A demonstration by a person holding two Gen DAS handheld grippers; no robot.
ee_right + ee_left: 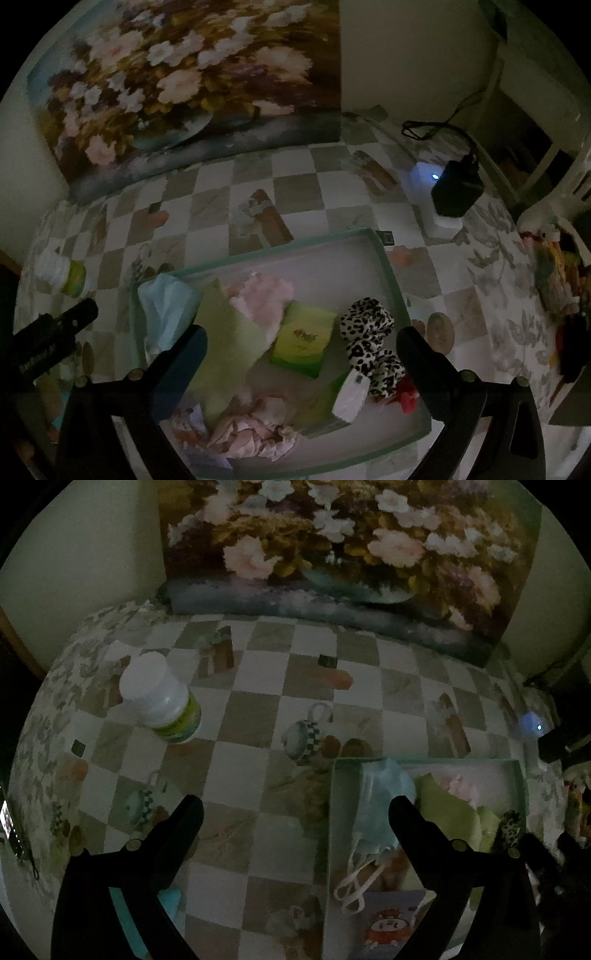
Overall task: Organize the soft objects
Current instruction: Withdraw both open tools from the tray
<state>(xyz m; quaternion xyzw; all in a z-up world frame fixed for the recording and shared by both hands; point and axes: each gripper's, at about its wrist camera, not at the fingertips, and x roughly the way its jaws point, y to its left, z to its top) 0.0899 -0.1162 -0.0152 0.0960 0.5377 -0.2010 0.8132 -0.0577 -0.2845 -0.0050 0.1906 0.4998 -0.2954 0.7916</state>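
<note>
The soft objects lie heaped in the shallow pale-green tray on the checked tablecloth: a light blue face mask draped over the tray's far-left corner, its white ear loops trailing toward the near side; a pale green cloth beside it; a pink fluffy piece further in; a leopard-print plush item at the right; and a crumpled pink fabric at the near edge. All look light and limp, likely to sag and bunch when lifted, so a pinch on a gathered fold or thick middle should hold better than a thin edge; the mask's loops may snag. The small green box among them looks stiffer. The right gripper hovers over the tray, jaws spread wide and holding nothing. The left gripper hangs at the tray's left rim, likewise released and empty. A white bottle stands far left on the cloth, well apart.
</note>
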